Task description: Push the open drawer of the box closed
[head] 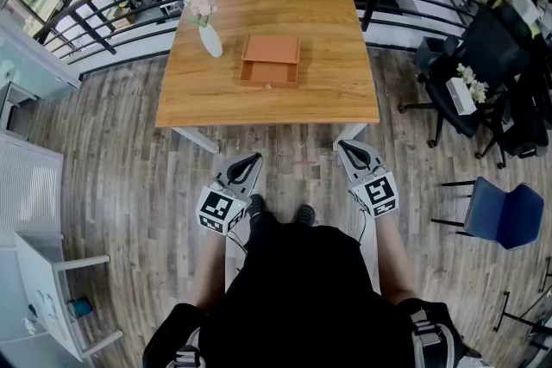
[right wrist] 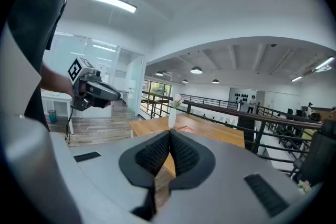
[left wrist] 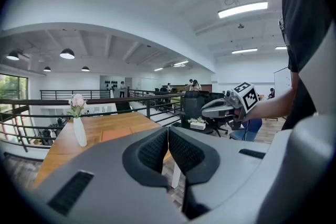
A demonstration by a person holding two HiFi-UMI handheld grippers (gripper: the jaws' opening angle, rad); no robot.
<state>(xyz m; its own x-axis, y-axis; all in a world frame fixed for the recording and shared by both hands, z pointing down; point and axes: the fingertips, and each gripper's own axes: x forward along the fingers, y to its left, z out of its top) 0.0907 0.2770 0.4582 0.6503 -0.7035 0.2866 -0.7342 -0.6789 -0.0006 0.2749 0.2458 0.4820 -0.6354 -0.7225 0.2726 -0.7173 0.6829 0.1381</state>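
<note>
Far left on the wooden table (head: 332,30) stands a white vase (head: 210,40) with pink flowers (head: 201,5). Just to the right of it, near the middle of the table, sits the brown box (head: 271,53). Its drawer (head: 268,78) sticks out a little on the side facing the person, with a tiny knob on the front. Both claws are held low over the wood floor (head: 129,168), in front of the table and well apart from the box. The left gripper (head: 245,161) has its two jaws pressed together with nothing between them. The cube (head: 220,211) on it shows black and white square shapes, not words. The right gripper (head: 349,147) also has its jaws tight together and holds nothing. Its cube (head: 379,192) has the same kind of black and white squares. Both claws point toward the table and tip a little down. To the right of the table is a black chair (head: 483,56) with a small white box of flowers (head: 462,90) on it. Nearer the person, on the far right, stands a blue chair (head: 504,215).
</note>
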